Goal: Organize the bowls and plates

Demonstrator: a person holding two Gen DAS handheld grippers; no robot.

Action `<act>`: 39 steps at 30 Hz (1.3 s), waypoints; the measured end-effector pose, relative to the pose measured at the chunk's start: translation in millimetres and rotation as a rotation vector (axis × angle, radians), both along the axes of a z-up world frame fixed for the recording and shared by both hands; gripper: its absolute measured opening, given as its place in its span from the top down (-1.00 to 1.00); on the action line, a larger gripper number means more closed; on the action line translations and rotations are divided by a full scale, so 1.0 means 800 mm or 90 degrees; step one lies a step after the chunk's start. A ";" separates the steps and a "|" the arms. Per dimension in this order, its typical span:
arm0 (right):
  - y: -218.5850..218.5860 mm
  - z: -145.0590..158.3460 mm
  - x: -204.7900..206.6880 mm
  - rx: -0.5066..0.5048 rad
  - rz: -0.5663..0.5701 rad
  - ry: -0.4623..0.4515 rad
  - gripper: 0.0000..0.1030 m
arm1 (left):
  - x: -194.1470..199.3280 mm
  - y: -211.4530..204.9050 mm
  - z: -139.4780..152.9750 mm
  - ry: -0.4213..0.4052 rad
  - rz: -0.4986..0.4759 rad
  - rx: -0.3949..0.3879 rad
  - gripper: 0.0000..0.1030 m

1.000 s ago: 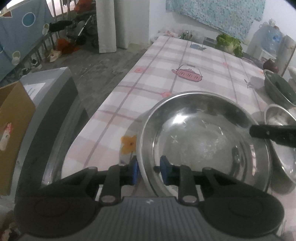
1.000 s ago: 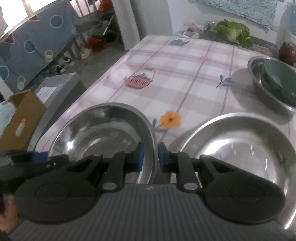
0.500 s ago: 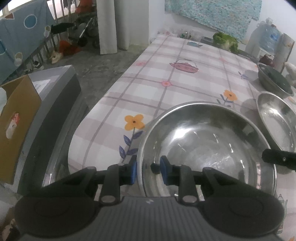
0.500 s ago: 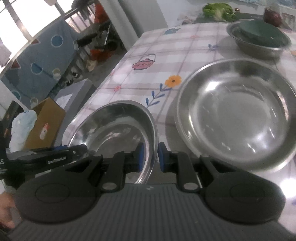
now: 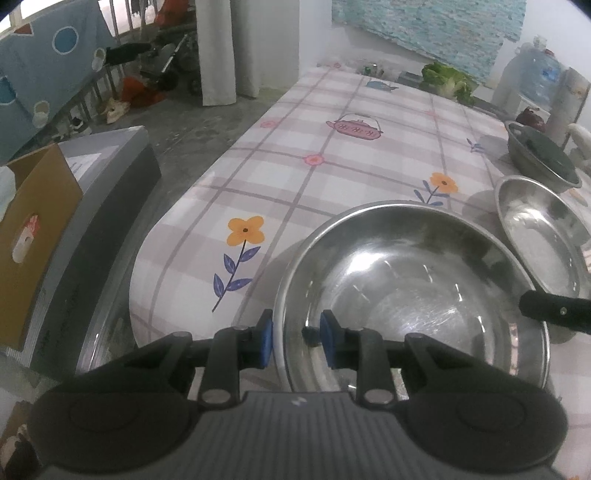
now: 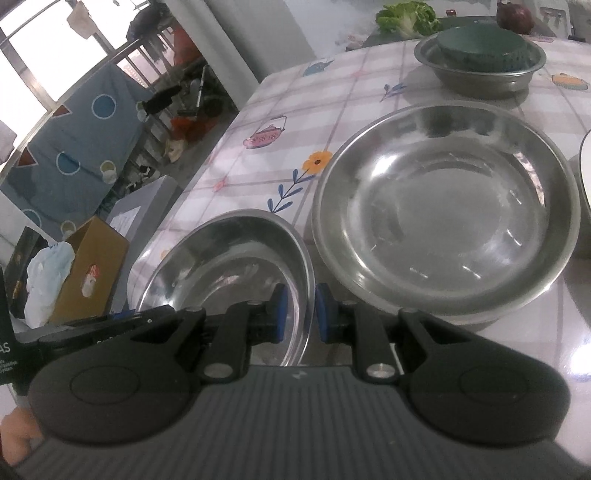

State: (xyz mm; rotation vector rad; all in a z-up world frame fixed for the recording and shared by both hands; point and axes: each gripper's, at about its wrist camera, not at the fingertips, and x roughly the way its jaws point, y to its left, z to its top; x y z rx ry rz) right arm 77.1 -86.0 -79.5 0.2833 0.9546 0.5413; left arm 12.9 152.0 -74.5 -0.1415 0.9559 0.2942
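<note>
We take the steel bowl (image 5: 410, 291) at the near edge of the worktop (image 5: 332, 155) as our landmark. Our left tongs (image 5: 296, 341) pinch its near rim, one blue pad outside the wall and one inside. Our right tongs (image 6: 298, 314) pinch the same bowl (image 6: 225, 266) at its rim on the opposite side, pads drawn close with the thin metal edge between them; their black tip (image 5: 554, 314) shows over the bowl's right edge in the left view. Just beside the bowl, on its right, sits a wider steel plate (image 6: 443, 210), apart from it by a narrow strip of checked cloth. Beyond that plate, farther from the bowl, a smaller steel bowl (image 6: 480, 74) holds a dark green bowl (image 6: 480, 48) turned upside down inside it. A head of lettuce (image 6: 408, 16) lies at the far end of the worktop. Off the worktop to the bowl's left stands a cardboard box (image 5: 33, 236) on the floor
</note>
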 end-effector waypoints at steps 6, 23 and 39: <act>-0.002 0.002 0.002 -0.002 0.014 -0.011 0.70 | -0.001 -0.007 0.001 0.001 0.011 0.015 0.48; -0.022 -0.005 0.010 0.013 0.057 0.005 0.73 | 0.012 -0.015 -0.001 0.010 0.033 0.000 0.45; -0.021 -0.014 0.014 0.032 0.032 0.013 0.74 | 0.005 -0.015 -0.001 0.007 0.031 -0.006 0.53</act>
